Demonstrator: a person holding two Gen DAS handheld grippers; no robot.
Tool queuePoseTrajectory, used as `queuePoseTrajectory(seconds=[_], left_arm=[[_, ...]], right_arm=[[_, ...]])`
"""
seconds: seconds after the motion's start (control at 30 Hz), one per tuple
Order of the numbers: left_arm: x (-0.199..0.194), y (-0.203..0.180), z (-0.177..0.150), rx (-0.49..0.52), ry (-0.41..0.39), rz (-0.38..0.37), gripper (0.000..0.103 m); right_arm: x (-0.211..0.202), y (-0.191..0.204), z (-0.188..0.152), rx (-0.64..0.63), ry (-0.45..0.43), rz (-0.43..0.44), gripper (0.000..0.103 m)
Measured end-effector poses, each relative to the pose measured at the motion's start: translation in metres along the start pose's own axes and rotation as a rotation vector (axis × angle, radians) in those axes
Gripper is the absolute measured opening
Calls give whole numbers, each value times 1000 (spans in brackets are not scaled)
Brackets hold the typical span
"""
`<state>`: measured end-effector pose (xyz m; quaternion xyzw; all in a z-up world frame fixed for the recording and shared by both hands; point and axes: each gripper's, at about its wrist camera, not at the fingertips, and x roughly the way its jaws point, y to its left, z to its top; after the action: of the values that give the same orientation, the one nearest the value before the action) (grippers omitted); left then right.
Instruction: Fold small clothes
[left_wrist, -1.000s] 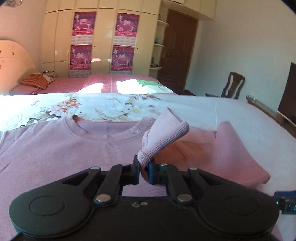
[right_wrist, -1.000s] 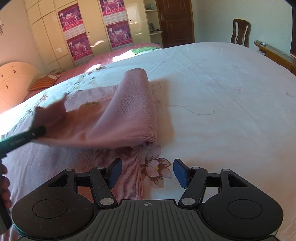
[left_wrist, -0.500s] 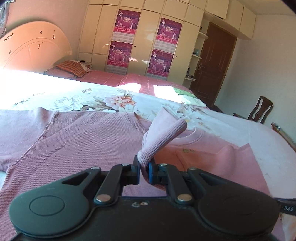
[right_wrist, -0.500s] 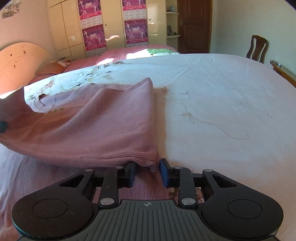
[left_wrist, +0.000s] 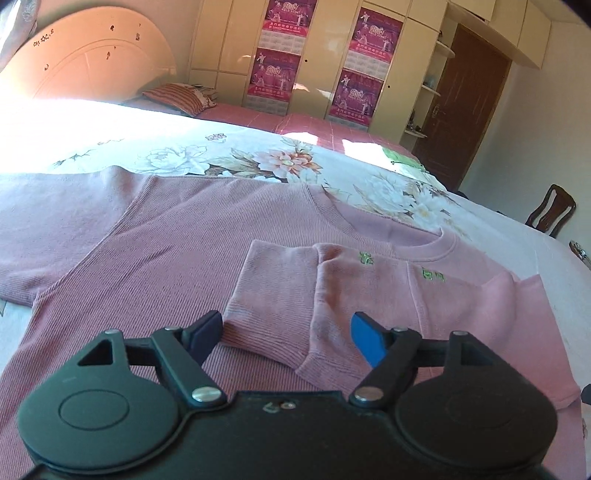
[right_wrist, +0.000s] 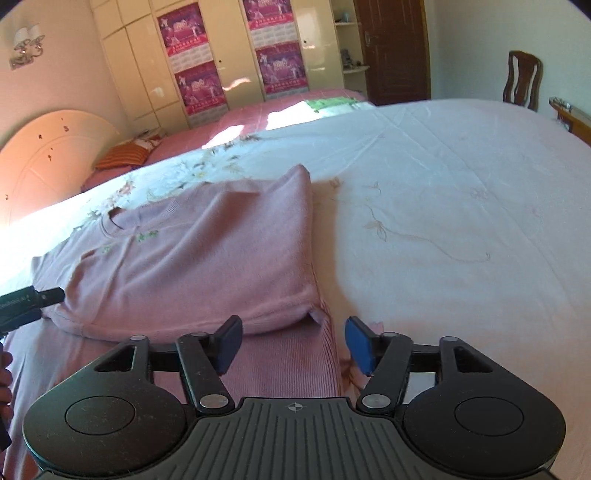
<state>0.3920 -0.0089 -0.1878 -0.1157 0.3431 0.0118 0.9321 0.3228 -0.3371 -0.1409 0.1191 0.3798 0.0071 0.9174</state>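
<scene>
A pink knit sweater (left_wrist: 177, 251) lies flat on the bed, its right side folded inward over the chest. In the left wrist view the folded sleeve cuff (left_wrist: 280, 314) rests on the body between the fingers of my left gripper (left_wrist: 286, 332), which is open and empty. In the right wrist view the folded flap of the sweater (right_wrist: 207, 258) lies just ahead of my right gripper (right_wrist: 291, 343), which is open and empty over the lower hem (right_wrist: 295, 362). The tip of the left gripper shows at the left edge (right_wrist: 33, 299).
The sweater lies on a white floral bedspread (right_wrist: 443, 206). Behind are a second bed with a striped pillow (left_wrist: 181, 98), a headboard (left_wrist: 88, 62), a wardrobe with posters (left_wrist: 317, 55), a brown door (left_wrist: 465, 110) and a wooden chair (right_wrist: 522, 79).
Both grippers have opened and let go: the left released the sleeve cuff, which now lies flat on the sweater, and the right released the folded side's edge. The flap has settled down.
</scene>
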Motion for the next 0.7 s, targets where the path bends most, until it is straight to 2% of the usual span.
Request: queuePoseTrajectory(seconds=[0.13, 0.2, 0.27, 0.3, 0.33, 0.47, 0.5, 0.53, 0.57, 0.6, 0.7], left_arm=[[12, 7, 11, -76, -3, 13, 69], [22, 6, 18, -69, -8, 24, 68], [32, 7, 21, -58, 3, 5, 50], [33, 6, 19, -50, -4, 15, 37], [32, 4, 18, -35, -17, 25, 15], [20, 1, 11, 9, -83, 26, 12], [16, 2, 10, 12, -99, 28, 11], [12, 5, 9, 5, -113, 33, 11], [8, 7, 7, -4, -126, 41, 11], [3, 10, 6, -14, -140, 55, 11], [9, 9, 1, 22, -115, 74, 11]], right_arm=[[31, -6, 27, 36, 2, 16, 61], [51, -11, 40, 57, 9, 16, 61], [68, -15, 51, 80, 16, 13, 61], [76, -16, 56, 92, 23, 15, 61], [86, -19, 62, 110, 29, 20, 61], [113, -31, 80, 176, 35, 19, 61], [118, -33, 84, 183, 32, 23, 58], [123, -34, 87, 184, 41, 35, 34], [127, -35, 89, 196, 60, 53, 19], [131, -36, 90, 217, 76, 66, 9], [126, -30, 89, 155, 49, 27, 8]])
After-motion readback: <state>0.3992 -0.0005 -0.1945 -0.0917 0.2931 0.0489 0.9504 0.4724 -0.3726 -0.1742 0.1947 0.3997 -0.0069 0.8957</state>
